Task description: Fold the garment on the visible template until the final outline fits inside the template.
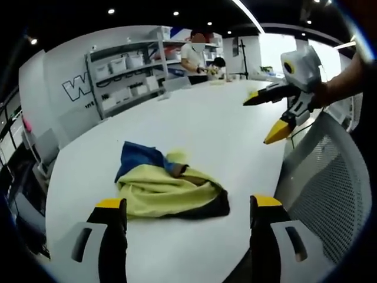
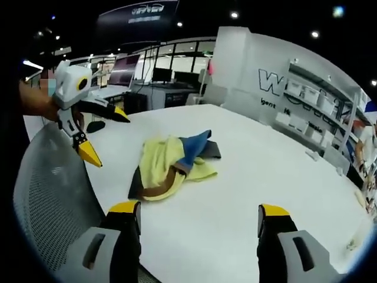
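garment, a yellow, blue and dark cloth, lies crumpled in a heap on the white counter, near the edge beside a mesh chair. no template outline can be made out on the counter. likely faults: with layers bunched and edges buried, a grasp may take several plies at once and tangle the fold; a pull toward the near edge could drag cloth off the counter. left gripper: jaws spread wide, holding nothing, short of the heap. right gripper: jaws likewise spread, empty, touching nothing; seen from the left gripper view it hangs above the counter.
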A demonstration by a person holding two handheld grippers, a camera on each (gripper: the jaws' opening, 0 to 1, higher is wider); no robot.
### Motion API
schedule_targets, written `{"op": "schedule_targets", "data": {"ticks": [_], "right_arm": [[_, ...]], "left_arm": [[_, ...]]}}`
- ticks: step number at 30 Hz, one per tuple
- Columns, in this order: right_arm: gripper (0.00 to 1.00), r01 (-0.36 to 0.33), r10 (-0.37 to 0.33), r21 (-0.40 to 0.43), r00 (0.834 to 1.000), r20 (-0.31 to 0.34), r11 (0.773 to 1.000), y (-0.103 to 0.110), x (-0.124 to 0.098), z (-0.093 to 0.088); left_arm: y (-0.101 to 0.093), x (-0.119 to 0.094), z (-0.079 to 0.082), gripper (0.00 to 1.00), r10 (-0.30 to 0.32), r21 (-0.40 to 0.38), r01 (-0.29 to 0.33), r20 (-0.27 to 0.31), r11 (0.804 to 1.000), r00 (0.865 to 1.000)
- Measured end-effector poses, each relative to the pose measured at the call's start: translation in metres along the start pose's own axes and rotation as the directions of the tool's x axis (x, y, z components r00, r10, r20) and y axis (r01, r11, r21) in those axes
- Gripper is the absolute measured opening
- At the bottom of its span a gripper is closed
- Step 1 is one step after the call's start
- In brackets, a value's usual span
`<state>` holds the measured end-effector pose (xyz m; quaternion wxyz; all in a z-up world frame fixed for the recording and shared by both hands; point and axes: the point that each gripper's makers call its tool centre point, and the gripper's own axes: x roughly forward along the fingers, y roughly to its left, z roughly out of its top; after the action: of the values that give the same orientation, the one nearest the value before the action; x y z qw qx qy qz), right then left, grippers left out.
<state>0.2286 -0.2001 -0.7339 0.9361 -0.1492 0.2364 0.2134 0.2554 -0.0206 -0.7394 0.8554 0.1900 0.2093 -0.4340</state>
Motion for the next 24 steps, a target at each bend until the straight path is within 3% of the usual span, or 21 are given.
{"op": "schedule_targets", "data": {"ticks": [10,16,20,24], "right_arm": [[0.78,-0.061,0.06,-0.099,0.998,-0.01,0.993,0.002,0.01,0.006],[0.74,-0.097,0.099,-0.122,0.995,0.012,0.988,0.0,0.018,0.021],[0.73,-0.108,0.116,-0.181,0.993,0.035,0.978,0.001,0.023,0.033],[0.73,-0.122,0.131,-0.202,0.991,0.029,0.972,0.0,0.029,0.035]], "left_arm": [[-0.011,0.009,-0.009,0.77,-0.036,0.01,0.037,-0.048,0.999,0.998],[-0.018,0.014,-0.013,0.73,-0.051,0.01,0.051,-0.067,0.999,0.997],[-0.021,0.017,-0.016,0.73,-0.057,0.009,0.058,-0.081,0.998,0.995],[-0.025,0.018,-0.021,0.7,-0.068,-0.002,0.068,-0.102,0.998,0.993]]}}
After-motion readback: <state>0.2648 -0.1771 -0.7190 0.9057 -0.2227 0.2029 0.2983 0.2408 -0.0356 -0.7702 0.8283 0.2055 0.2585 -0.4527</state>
